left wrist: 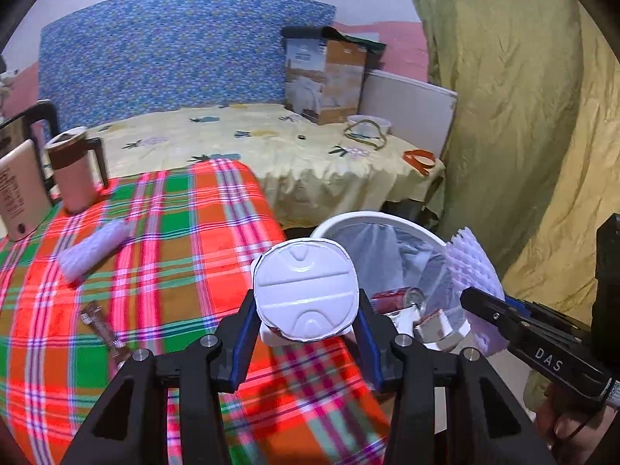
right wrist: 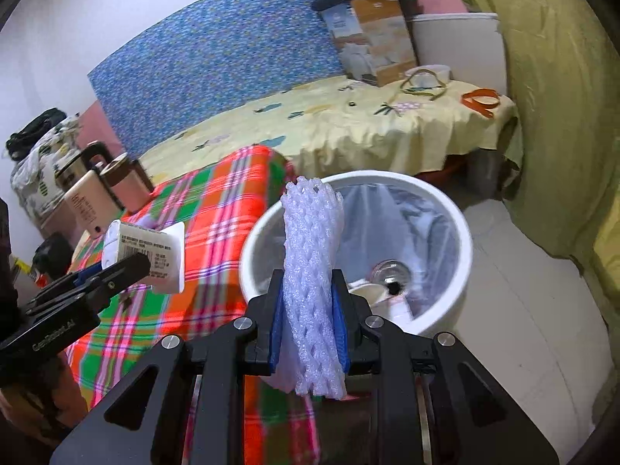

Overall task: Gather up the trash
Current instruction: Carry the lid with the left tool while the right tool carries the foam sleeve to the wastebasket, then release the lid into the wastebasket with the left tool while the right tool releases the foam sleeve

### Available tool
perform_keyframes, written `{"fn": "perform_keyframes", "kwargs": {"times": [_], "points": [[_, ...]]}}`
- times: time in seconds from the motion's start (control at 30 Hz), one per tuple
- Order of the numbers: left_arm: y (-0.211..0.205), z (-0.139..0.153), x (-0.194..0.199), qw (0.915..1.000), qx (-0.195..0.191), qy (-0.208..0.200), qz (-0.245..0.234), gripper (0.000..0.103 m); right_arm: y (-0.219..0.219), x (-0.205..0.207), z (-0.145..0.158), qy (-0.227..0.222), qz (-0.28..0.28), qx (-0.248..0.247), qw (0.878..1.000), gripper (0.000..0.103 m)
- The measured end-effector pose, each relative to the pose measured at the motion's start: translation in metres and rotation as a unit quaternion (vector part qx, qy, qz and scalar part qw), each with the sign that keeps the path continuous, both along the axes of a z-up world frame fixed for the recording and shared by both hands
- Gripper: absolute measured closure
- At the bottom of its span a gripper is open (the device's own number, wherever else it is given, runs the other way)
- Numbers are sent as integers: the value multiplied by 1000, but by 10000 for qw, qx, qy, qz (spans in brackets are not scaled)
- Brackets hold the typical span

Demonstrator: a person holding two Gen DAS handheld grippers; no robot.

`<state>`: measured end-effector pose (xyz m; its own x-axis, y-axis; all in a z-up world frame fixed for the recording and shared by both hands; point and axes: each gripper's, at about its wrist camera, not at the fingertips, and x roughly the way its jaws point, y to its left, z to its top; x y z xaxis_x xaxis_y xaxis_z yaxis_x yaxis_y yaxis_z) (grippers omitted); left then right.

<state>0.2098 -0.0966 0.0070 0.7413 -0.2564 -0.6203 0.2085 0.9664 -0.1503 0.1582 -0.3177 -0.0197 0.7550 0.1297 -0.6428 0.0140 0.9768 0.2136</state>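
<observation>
My left gripper (left wrist: 306, 321) is shut on a white plastic cup with a foil lid (left wrist: 305, 290), held above the edge of the plaid table, beside the white trash bin (left wrist: 372, 221). It also shows in the right wrist view (right wrist: 155, 259). My right gripper (right wrist: 308, 321) is shut on a white foam net sleeve (right wrist: 310, 271), held over the near rim of the bin (right wrist: 457, 232). The bin is lined with a clear bag and holds a can (left wrist: 395, 298) and cartons. A second foam net (left wrist: 93, 252) and a brown wrapper (left wrist: 100, 325) lie on the table.
The table has a red-green plaid cloth (left wrist: 174, 240). A brown mug (left wrist: 75, 170) and a beige bottle (left wrist: 19, 190) stand at its far left. Behind is a bed with a yellow sheet (left wrist: 252, 143), a cardboard box (left wrist: 325, 77), and a green curtain (left wrist: 523, 116) at right.
</observation>
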Motion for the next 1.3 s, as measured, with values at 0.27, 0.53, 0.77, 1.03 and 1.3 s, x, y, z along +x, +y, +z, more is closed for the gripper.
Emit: {"fn": "perform_keyframes", "kwargs": {"times": [0.27,0.53,0.77,1.03,1.3], "points": [[-31,-6,19,9994,-2,43,-350,57,-18,7,-8,114,-172,-27,9998,79],[-51,-20,34,9981,40,147,-592,56,-28,18,-16,274,-168,-62,9995,79],[-57,-32,49,9970,-10,307,-716,55,-32,28,-28,510,-116,-64,9986,76],[-57,-34,53,9963,-152,279,-801,54,-34,25,-26,460,-90,23,9989,50],[-43,-23,43,9969,-307,172,-702,54,-28,16,-17,340,-101,5,9994,49]]}}
